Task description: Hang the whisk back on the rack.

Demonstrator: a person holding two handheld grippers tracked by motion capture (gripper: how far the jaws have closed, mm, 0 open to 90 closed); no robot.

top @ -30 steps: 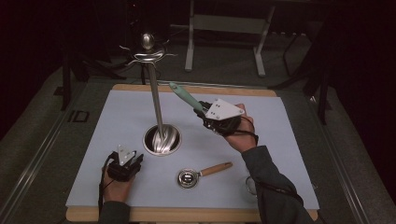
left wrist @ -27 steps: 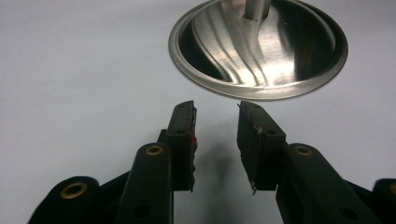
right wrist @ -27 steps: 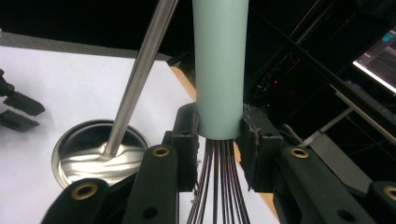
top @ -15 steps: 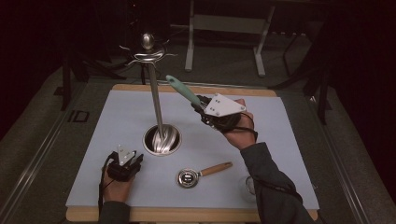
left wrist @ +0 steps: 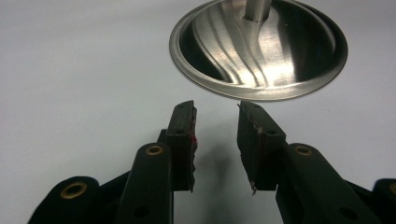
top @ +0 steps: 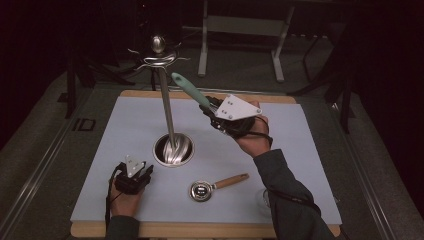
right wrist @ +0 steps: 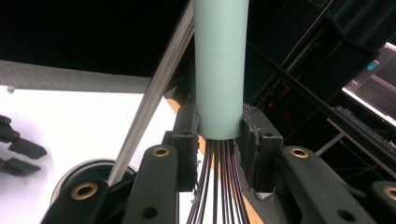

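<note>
no brand, label or writing could be read on anything on the table. nearest the camera, the left gripper (top: pixel 134 174) rested low on the pale mat (top: pixel 310 150), its jaws parted by a moderate gap with nothing between them and bare mat beneath. just ahead of its fingertips sat the round steel base (left wrist: pixel 259 49) of the utensil stand (top: pixel 167 115), a strip of open mat between the two. to that gripper's right lay a round metal tool with a wooden handle (top: pixel 215 186), apart from both grippers, with free mat around it out to the wooden table edge (top: pixel 200 231). farther off, the right gripper (top: pixel 215 107) was raised above the mat, its jaws closed on the base of a whisk's mint-green handle (right wrist: pixel 219 65), dark wires (right wrist: pixel 219 186) fanning back between the jaws. the handle pointed up toward the stand's hooked top (top: pixel 159 55), its tip near the pole but not touching it.
</note>
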